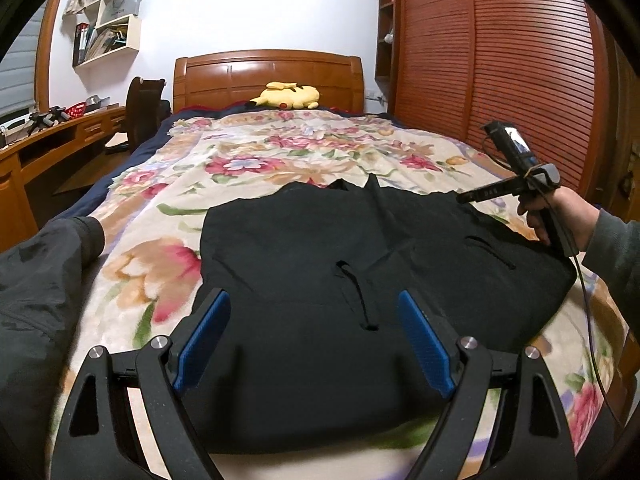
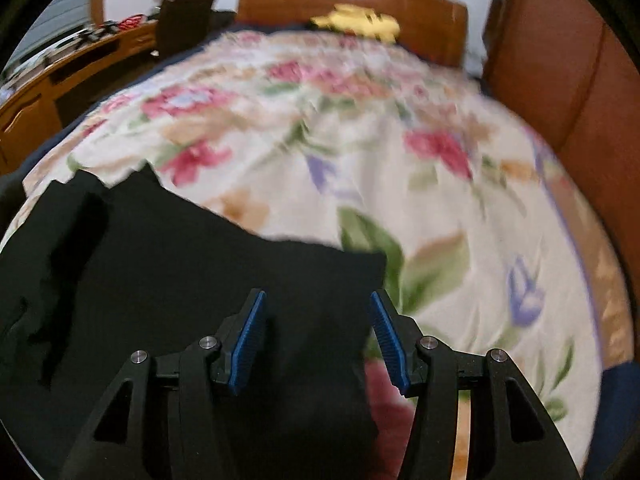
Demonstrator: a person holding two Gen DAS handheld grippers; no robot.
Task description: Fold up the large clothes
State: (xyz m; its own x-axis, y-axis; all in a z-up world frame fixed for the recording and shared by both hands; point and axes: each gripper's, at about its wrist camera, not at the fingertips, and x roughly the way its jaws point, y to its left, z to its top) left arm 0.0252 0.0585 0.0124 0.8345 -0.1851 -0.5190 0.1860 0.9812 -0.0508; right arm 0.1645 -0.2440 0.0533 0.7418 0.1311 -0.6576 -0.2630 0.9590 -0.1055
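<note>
While the person stands at the foot of the bed, the left gripper (image 1: pixel 314 344) hovers low over the near hem of a black hoodie (image 1: pixel 360 248), its blue pads (image 1: pixel 206 336) spread wide and holding nothing. The hoodie lies flat on the floral blanket (image 1: pixel 248 160), partly folded, with a drawstring (image 1: pixel 358 292) resting across its middle. At its right edge the right hand (image 1: pixel 560 212) holds the right gripper (image 2: pixel 316 332); in the right wrist view, which is blurred, the jaws stand apart above the corner of the black cloth and do not press on it. A second dark garment (image 1: pixel 44 280) lies at the left side of the bed. Farther away, a yellow plush toy (image 1: pixel 288 96) rests against the wooden headboard (image 1: pixel 268 72). A slatted wooden wardrobe (image 1: pixel 500 60) stands at the right, and a desk (image 1: pixel 60 132) with wall shelves (image 1: pixel 108 28) at the left.
</note>
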